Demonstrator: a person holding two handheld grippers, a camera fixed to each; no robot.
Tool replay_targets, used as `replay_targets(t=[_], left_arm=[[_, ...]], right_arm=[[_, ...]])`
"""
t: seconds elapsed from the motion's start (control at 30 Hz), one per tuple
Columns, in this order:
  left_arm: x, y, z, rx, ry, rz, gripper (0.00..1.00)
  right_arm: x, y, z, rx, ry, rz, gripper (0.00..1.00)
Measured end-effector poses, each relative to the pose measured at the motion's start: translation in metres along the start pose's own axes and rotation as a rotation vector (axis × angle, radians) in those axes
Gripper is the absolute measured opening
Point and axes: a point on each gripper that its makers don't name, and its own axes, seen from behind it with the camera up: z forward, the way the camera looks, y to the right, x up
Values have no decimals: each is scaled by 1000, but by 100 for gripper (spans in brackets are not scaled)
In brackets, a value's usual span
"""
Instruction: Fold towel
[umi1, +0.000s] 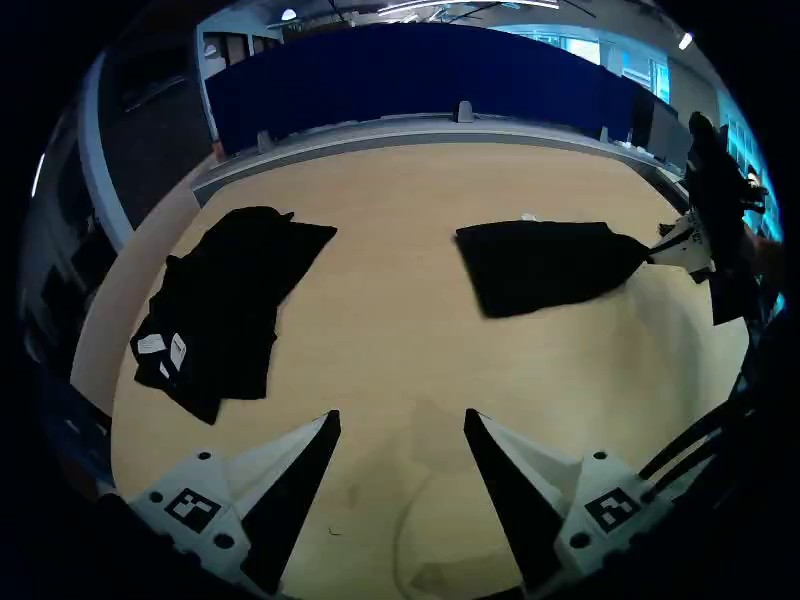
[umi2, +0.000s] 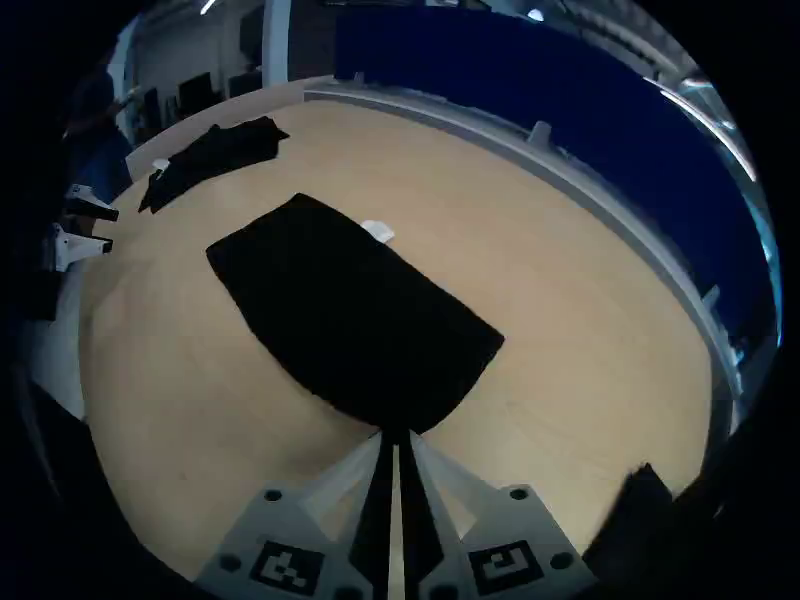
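I log a light wood counter (umi1: 400, 330), a blue partition (umi1: 400, 80) along its far edge, and on it a crumpled black cloth heap (umi1: 225, 300) with white tags (umi1: 165, 352).

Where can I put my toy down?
The bare strip of light wooden table between the crumpled black cloth pile and the flat black towel is free, as is the wood ahead of the open left gripper. It's crowded where the right gripper pinches the towel's corner.

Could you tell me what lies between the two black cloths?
Bare wooden table separates the crumpled cloth and the flat towel, in the left gripper view.
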Motion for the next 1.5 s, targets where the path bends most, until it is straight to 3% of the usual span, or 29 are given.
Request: replay_targets(t=[0.3, 0.6, 1.0, 1.3, 1.5], left_arm=[[3, -5, -3, 9, 15, 19, 92], [5, -7, -9, 5, 35, -6, 92], [8, -11, -11, 10, 48, -10, 92], [7, -15, -16, 21, 61, -16, 92], [1, -17, -19, 24, 62, -48, 92]], right_arm=[[42, -2, -21, -15, 55, -77, 4], [84, -8, -35, -23, 117, -134, 4], [106, -14, -33, -18, 124, -179, 3], [142, -51, -14, 33, 143, -244, 3], [157, -99, 18, 99, 132, -291, 3]])
